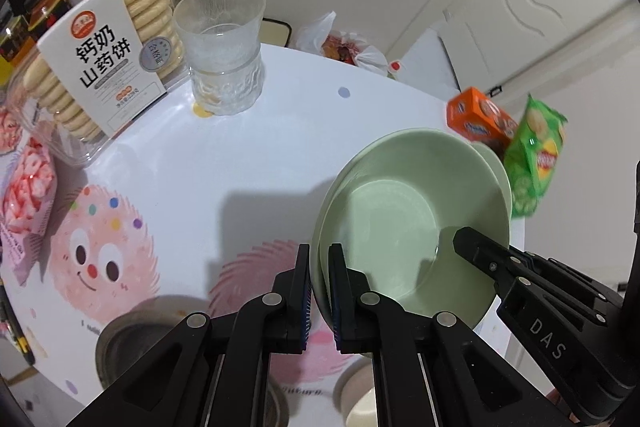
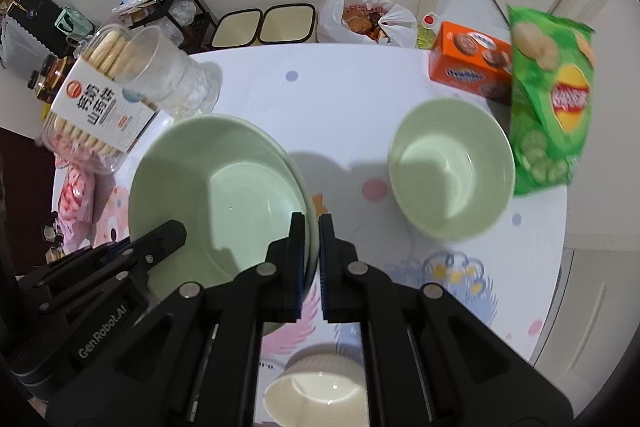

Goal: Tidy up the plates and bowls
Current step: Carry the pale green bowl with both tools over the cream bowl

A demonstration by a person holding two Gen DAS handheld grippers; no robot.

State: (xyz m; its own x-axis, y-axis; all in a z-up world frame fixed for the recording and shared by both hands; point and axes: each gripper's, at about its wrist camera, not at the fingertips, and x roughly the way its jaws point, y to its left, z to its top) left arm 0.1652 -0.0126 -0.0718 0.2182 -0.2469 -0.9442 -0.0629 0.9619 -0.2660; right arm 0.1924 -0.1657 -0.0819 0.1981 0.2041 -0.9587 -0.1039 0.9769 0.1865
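Observation:
Two stacked pale green plates [image 1: 400,211] are held above the white patterned table [image 1: 248,155]. My left gripper [image 1: 319,263] is shut on their left rim. My right gripper [image 2: 314,231] is shut on their right rim; the plates also show in the right wrist view [image 2: 224,187]. A pale green bowl [image 2: 452,167] stands on the table to the right, next to the snacks. A cream bowl [image 2: 316,395] sits below my right gripper at the near edge. Each gripper shows in the other's view.
A glass cup [image 1: 222,47] and a biscuit box [image 1: 100,67] stand at the table's left. An orange cookie box [image 2: 468,59] and a green chip bag [image 2: 552,99] are at the right. A grey dish [image 1: 132,343] sits near the front left edge.

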